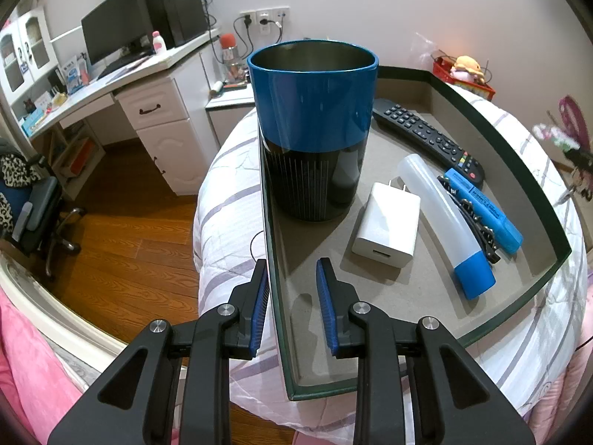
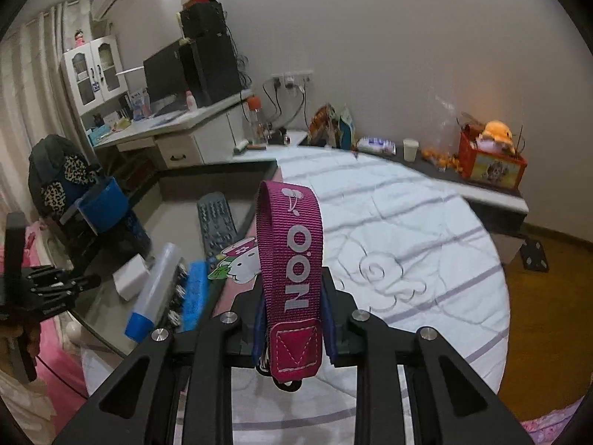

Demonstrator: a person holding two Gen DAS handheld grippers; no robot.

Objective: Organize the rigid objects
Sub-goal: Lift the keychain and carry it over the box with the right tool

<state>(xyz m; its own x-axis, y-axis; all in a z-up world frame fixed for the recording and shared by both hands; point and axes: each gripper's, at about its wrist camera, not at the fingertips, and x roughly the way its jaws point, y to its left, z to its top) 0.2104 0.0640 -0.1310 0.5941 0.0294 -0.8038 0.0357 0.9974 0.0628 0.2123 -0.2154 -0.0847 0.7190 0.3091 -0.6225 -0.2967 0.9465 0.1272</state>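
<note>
Strap (image 2: 291,278): a magenta woven loop is held upright between the closed fingers of the right gripper (image 2: 292,319), its long axis running up along the fingers; a metal ring seems to hang at its lower end.
Right gripper: it is held over the bedspread (image 2: 407,230), to the right of the tray (image 2: 222,168) and outside its wall.
Left gripper (image 1: 291,296): its fingers are parted and nothing is held; the tray's left wall passes between them, with one finger outside and one inside.
Tray: a shallow, dark-rimmed tray is set on the bedspread.
Can (image 1: 313,126): a tall, open blue-and-black can stands upright at the tray's left wall, straight ahead of the left gripper.
Tray contents: a white charger (image 1: 387,224), a clear tube (image 1: 443,218) with a blue cap, a dark clip (image 1: 469,215), a blue marker (image 1: 485,209) and a remote (image 1: 426,137) are laid to the right of the can.
Sticker card (image 2: 241,261): it is seen at the tray's near-right edge, just left of the strap.
Key relation: the tray lies left and ahead of the strap, so the right gripper is judged the carrier.
Obstruction: the tray wall and the crowded right side are judged to limit the free floor for the strap.
</note>
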